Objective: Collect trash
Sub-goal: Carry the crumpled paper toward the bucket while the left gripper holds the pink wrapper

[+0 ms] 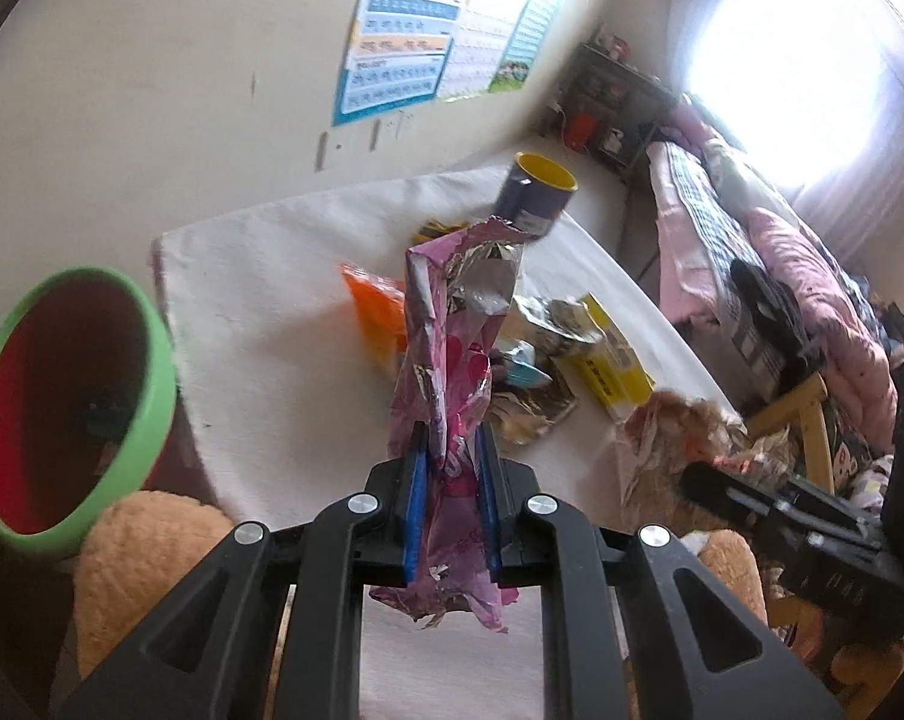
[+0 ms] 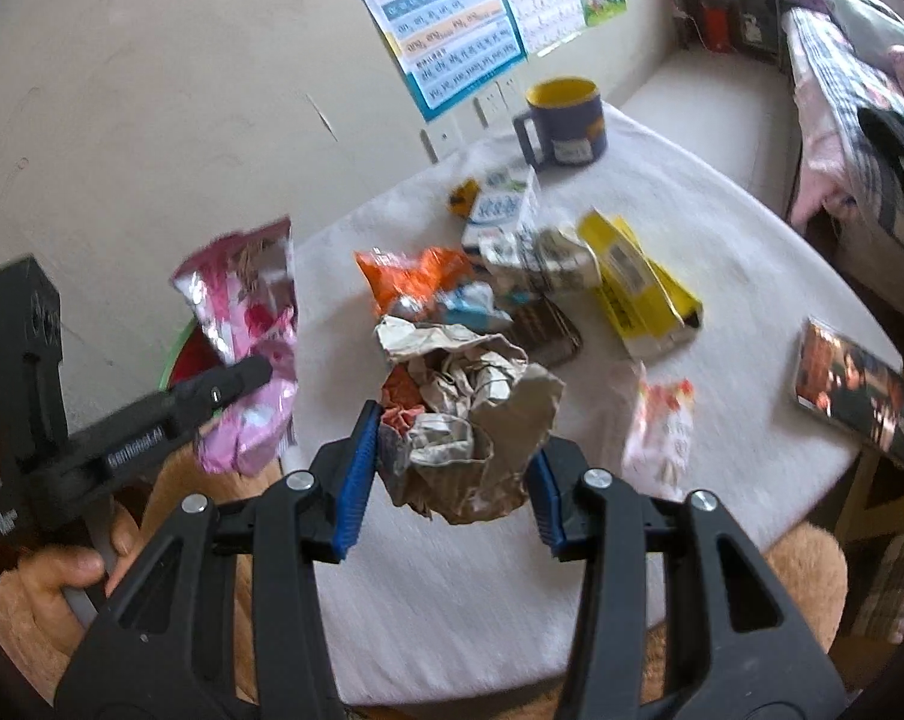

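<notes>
My left gripper is shut on a pink foil wrapper and holds it upright above the table's left edge; it also shows in the right wrist view. My right gripper is shut on a crumpled brown paper bag above the white table; the bag also shows in the left wrist view. A red bin with a green rim stands left of the table. An orange wrapper, a yellow box and a small pink-white wrapper lie on the table.
A dark blue mug with a yellow inside stands at the table's far side. A phone lies at the right edge. A milk carton lies near the mug. A bed is to the right.
</notes>
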A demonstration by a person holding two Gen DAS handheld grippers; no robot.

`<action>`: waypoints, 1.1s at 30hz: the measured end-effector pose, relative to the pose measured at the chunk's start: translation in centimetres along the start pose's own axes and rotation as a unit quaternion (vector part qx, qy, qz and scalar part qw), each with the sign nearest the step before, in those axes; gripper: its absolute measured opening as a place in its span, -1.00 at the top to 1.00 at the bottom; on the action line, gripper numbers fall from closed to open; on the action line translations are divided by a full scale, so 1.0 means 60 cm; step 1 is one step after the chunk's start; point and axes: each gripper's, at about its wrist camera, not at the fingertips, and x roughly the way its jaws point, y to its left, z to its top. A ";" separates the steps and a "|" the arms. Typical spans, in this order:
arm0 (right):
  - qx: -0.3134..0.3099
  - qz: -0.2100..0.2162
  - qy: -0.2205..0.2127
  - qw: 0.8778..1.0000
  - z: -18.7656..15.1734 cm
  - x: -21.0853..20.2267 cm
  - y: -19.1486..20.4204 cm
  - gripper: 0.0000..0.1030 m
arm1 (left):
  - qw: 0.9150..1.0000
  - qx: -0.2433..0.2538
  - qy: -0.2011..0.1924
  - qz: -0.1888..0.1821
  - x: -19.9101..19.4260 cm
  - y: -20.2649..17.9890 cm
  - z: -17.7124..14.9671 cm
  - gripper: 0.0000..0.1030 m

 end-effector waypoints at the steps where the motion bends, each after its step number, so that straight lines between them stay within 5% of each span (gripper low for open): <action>1: -0.004 0.000 -0.003 1.000 0.006 0.000 0.007 0.15 | 1.000 -0.003 -0.001 0.000 -0.001 0.004 0.000 0.75; 33: -0.080 0.019 0.032 0.996 0.026 0.062 0.166 0.15 | 0.996 -0.088 -0.029 0.007 -0.043 0.132 -0.022 0.75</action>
